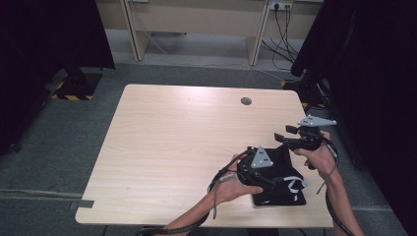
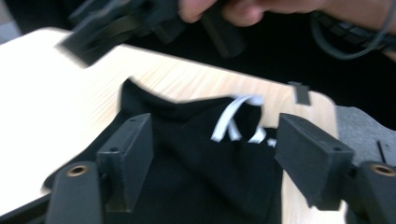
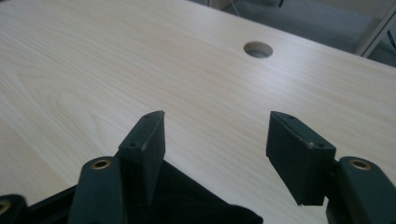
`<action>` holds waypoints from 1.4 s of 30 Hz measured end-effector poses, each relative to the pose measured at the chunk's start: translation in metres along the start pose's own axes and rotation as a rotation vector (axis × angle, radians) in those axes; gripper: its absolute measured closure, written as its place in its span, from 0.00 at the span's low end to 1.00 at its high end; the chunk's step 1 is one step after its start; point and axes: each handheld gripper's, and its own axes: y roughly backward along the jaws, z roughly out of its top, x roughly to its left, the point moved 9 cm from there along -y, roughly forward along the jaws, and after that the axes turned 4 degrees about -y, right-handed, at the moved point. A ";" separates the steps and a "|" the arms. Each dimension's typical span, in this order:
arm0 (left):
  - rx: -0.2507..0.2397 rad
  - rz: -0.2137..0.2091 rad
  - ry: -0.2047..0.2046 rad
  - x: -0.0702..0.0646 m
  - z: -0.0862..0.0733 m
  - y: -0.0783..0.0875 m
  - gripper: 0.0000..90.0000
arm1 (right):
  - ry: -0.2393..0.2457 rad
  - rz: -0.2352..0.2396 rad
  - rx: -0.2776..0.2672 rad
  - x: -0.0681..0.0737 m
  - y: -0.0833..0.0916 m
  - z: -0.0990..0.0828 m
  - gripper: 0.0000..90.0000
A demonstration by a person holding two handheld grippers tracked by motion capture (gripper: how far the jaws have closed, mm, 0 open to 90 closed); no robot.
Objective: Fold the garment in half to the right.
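The black garment [image 1: 278, 179] lies folded near the front right corner of the worktop [image 1: 187, 128], its white print [image 1: 294, 184] showing toward the right edge. Both tools look to have let it go, so the step in hand is probably the release after a fold — and doing it well means lifting each tool straight off the cloth so no pad drags a layer back open. Any further fold should start from a corner that is fully visible, not from the bunched middle.

The left gripper [image 2: 212, 154] has its jaws apart, hovering low over the garment; in its own view the black cloth and the white print sit between and beyond the pads, but neither pad presses on the fabric. The cloth rises in a soft ridge there, so a little smoothing may be needed before it lies flat.

The right gripper [image 3: 215, 140] also stands with its jaws apart — nothing between them but bare wood. It points across the worktop toward the round cable hole [image 3: 258, 49] near the far edge, with the garment's edge just under and behind its jaws. From above, this tool is held at the garment's far right corner, close to the worktop's right edge.
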 end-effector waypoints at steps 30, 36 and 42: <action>0.348 0.222 -0.045 0.038 -0.125 0.056 0.25 | 0.141 0.097 0.212 0.049 -0.063 -0.048 0.93; 0.323 0.226 -0.032 0.036 -0.130 0.060 0.25 | 0.235 0.023 0.150 0.055 -0.053 -0.020 0.94; 0.302 0.246 -0.059 0.032 -0.127 0.056 0.30 | 0.208 -0.030 0.226 0.030 -0.071 -0.051 0.94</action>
